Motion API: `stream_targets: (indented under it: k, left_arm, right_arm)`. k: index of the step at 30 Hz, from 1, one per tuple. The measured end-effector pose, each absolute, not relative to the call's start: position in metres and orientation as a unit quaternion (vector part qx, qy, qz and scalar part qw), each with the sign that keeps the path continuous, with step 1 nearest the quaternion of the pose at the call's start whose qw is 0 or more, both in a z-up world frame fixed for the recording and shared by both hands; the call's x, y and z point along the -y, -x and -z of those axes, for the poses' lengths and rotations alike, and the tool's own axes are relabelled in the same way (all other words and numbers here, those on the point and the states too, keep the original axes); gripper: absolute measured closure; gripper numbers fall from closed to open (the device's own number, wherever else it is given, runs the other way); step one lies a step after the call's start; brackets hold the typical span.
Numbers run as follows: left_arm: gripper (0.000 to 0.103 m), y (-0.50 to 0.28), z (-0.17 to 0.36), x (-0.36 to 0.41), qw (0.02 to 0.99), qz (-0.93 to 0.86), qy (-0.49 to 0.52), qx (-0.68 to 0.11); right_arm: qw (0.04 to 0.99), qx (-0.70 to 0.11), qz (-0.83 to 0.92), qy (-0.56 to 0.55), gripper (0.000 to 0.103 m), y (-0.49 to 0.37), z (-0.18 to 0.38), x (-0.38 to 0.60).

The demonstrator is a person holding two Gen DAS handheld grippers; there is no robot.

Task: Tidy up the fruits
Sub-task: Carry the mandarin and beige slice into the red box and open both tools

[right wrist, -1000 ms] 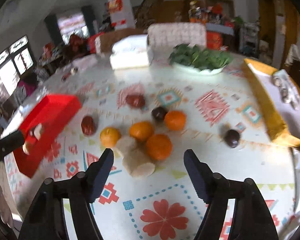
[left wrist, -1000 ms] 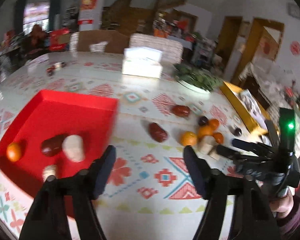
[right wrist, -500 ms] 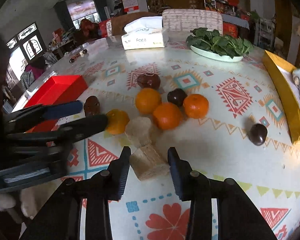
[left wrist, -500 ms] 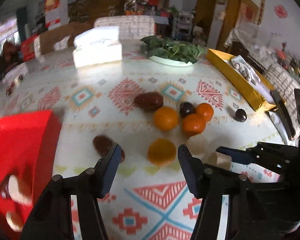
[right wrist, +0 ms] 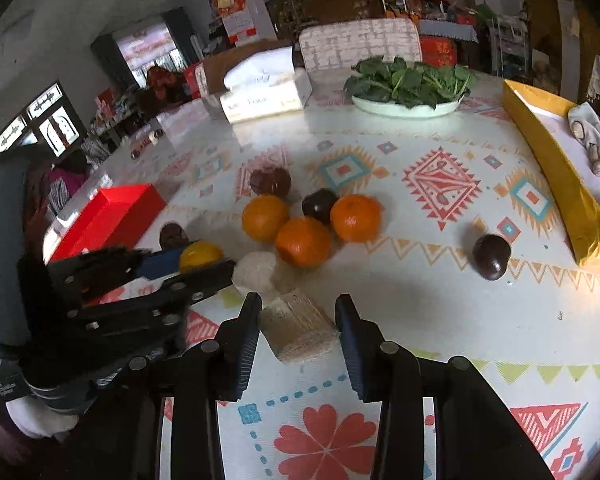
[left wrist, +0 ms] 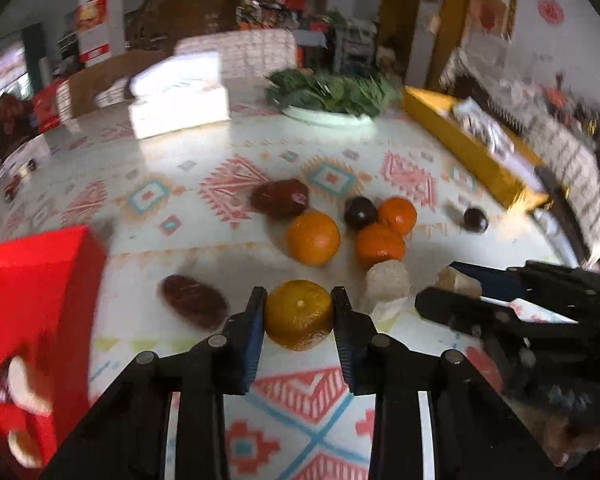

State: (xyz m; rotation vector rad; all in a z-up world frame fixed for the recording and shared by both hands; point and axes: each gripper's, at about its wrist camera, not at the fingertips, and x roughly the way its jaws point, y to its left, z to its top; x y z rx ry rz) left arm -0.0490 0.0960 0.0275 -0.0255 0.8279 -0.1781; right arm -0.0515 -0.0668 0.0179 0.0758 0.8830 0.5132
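Note:
In the left wrist view my left gripper (left wrist: 298, 308) has its jaws closing on a yellow-orange mandarin (left wrist: 298, 314) on the patterned table, and both pads touch its sides. My right gripper (right wrist: 296, 316) is shut on a pale fibrous cut chunk (right wrist: 300, 328) that rests on the table. Beyond lie three oranges (right wrist: 304, 240), two dark round fruits (right wrist: 320, 204), two dark red oblong fruits (left wrist: 192, 300) and a pale round piece (right wrist: 256, 270). The red tray (left wrist: 32, 280) at the left holds several fruits, blurred.
A tissue box (right wrist: 260, 88) and a plate of greens (right wrist: 408, 88) stand at the far side. A long yellow box (right wrist: 556, 168) lies along the right edge. A white chair back (right wrist: 360, 44) is behind the table.
My left gripper swung right from over the red tray to the mandarin and closed around it. My right gripper came down on the pale chunk and shut on it.

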Motion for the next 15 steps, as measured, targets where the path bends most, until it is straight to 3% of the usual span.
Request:
stream_targets:
  k: [8, 15]
  left_arm:
    - [0.072, 0.115, -0.061, -0.203, 0.929, -0.014, 0.107, -0.354]
    - [0.071, 0.152, -0.047, -0.295, 0.915, -0.107, 0.177, -0.346]
  right_arm:
    - [0.872, -0.391, -0.290, -0.056, 0.061, 0.066, -0.042, 0.055]
    - [0.844, -0.392, -0.364, -0.035, 0.061, 0.078, -0.077, -0.027]
